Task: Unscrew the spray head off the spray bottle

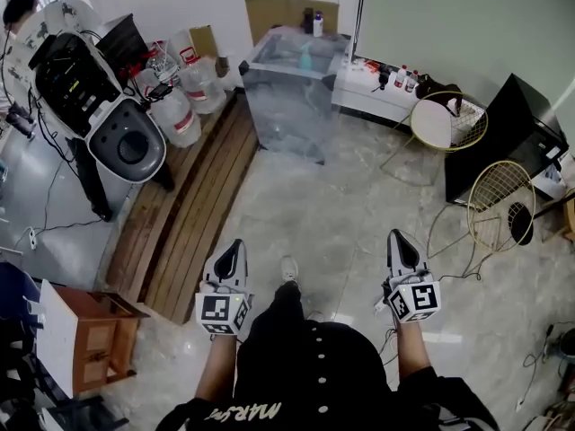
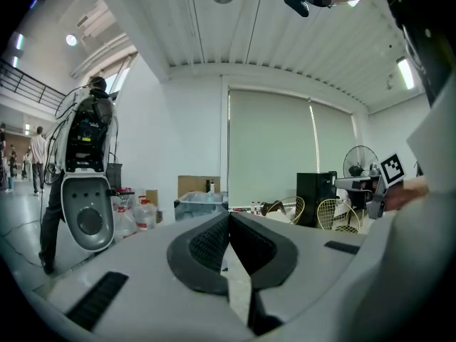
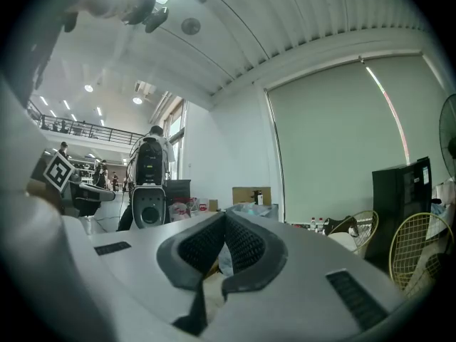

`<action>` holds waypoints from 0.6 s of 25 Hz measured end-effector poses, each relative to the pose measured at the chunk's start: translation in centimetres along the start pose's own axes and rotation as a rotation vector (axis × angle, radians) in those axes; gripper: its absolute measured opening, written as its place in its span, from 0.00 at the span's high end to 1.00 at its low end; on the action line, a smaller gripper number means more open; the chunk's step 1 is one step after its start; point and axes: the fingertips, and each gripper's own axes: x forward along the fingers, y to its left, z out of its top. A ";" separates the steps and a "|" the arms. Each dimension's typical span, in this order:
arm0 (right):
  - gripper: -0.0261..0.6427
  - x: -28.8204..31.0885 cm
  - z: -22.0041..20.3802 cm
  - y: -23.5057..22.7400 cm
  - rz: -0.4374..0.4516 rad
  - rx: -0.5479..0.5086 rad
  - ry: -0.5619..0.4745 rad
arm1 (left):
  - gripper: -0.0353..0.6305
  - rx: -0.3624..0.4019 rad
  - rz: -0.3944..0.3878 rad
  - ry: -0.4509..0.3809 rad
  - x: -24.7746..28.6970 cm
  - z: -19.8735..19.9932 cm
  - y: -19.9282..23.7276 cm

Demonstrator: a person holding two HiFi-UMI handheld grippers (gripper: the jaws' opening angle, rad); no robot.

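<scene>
Both grippers are held out in front of me over the marble floor, far from any bottle. My left gripper (image 1: 232,248) is shut and empty, its jaws pressed together in the left gripper view (image 2: 229,216). My right gripper (image 1: 400,238) is likewise shut with nothing in it (image 3: 225,216). Ahead stands a table under clear plastic sheeting (image 1: 286,92). A small teal bottle-like thing (image 1: 306,57) sits on it, too small to tell whether it has a spray head. A small white bottle with a dark cap (image 1: 317,23) stands behind it on a cardboard box.
A white machine on a black stand (image 1: 99,97) and water jugs (image 1: 187,106) stand at the left beside wooden planks (image 1: 199,206). Two wire chairs (image 1: 449,122) (image 1: 499,206) and a black cabinet (image 1: 517,137) are at the right. A small wooden stool (image 1: 90,332) is near left.
</scene>
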 end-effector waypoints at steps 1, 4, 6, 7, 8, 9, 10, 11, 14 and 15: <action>0.94 0.7 0.2 -0.3 -0.005 -0.008 -0.003 | 0.91 0.002 -0.005 -0.004 0.8 0.2 0.3; 0.94 3.0 1.2 -1.7 -0.020 -0.020 -0.023 | 0.91 0.002 -0.010 -0.015 3.9 1.0 1.4; 0.94 4.7 1.7 -2.6 -0.029 -0.019 -0.025 | 0.91 -0.008 -0.004 -0.021 5.9 1.8 2.3; 0.94 5.6 2.0 -2.9 -0.030 -0.019 -0.023 | 0.91 -0.013 -0.003 -0.027 6.9 2.3 2.7; 0.94 6.5 2.1 -3.2 -0.029 -0.021 -0.020 | 0.91 -0.015 -0.005 -0.033 7.9 2.7 3.0; 0.94 7.5 2.3 -3.4 -0.028 -0.024 -0.016 | 0.91 -0.016 -0.010 -0.039 8.8 3.2 3.3; 0.94 8.5 2.4 -3.6 -0.026 -0.026 -0.013 | 0.91 -0.014 -0.016 -0.041 9.8 3.4 3.5; 0.94 9.5 2.6 -3.8 -0.024 -0.027 -0.010 | 0.91 -0.013 -0.023 -0.042 10.6 3.7 3.7; 0.94 12.1 3.2 -3.9 -0.016 -0.030 -0.011 | 0.91 -0.015 -0.036 -0.037 12.9 4.1 4.6; 0.94 12.9 3.3 -3.9 -0.015 -0.033 -0.010 | 0.91 -0.018 -0.038 -0.035 13.5 4.1 5.1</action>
